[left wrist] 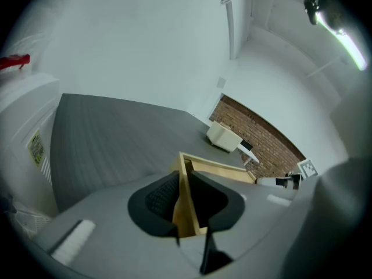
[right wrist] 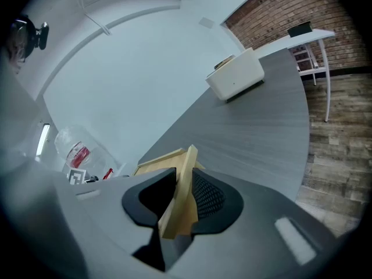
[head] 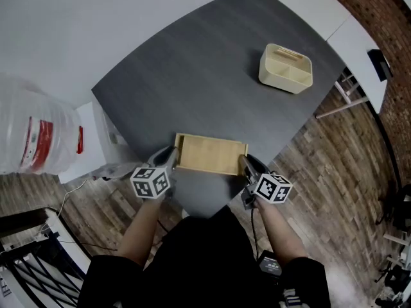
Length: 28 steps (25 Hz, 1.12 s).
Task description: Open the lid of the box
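Note:
A flat wooden lid (head: 210,153) with a raised rim sits low at the near edge of the dark grey table (head: 192,76). My left gripper (head: 168,157) is shut on its left end, and in the left gripper view the jaws (left wrist: 185,199) clamp the thin wooden rim (left wrist: 224,170). My right gripper (head: 246,165) is shut on the right end, its pads (right wrist: 181,193) pressed on the wooden edge (right wrist: 157,163). The cream box (head: 286,68) stands apart at the table's far right, its top open and a divider showing inside. It also shows as the cream box (left wrist: 224,136) and cream box (right wrist: 235,77) in both gripper views.
A large clear water bottle (head: 32,133) with a red label stands left of the table beside a white unit (head: 90,140). A white desk (head: 356,37) runs along the back right. Wood floor (head: 334,172) lies past the table's right edge.

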Each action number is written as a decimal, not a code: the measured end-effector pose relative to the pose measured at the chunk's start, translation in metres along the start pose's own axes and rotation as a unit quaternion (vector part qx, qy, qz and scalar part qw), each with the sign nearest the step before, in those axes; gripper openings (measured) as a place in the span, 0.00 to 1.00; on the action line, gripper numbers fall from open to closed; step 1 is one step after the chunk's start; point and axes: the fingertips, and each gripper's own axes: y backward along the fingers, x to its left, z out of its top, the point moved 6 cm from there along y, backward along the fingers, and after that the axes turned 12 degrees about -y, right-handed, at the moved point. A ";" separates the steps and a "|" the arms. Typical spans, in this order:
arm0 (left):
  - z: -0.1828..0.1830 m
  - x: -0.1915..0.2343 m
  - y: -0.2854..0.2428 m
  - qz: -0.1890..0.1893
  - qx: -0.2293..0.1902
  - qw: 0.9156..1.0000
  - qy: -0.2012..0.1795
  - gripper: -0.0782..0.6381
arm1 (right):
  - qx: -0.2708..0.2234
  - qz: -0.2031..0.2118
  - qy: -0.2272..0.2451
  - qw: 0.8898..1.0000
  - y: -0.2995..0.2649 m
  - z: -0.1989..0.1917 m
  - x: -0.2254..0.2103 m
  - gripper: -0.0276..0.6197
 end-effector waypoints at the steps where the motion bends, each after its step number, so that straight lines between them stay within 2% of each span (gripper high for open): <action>1: 0.000 0.000 0.000 0.001 0.000 1.000 -0.002 0.19 | -0.002 0.001 -0.006 1.000 0.003 0.002 -0.003 0.18; 5: 0.000 0.001 0.000 0.005 0.000 1.000 -0.003 0.19 | -0.014 0.004 -0.030 0.999 0.012 0.008 -0.015 0.17; 18: 0.001 0.001 0.000 0.023 0.001 1.000 -0.021 0.18 | -0.047 -0.010 -0.057 0.997 0.036 0.021 -0.039 0.15; 28: 0.001 0.001 -0.001 0.025 0.002 1.000 -0.018 0.18 | -0.074 -0.026 -0.077 0.994 0.057 0.032 -0.054 0.15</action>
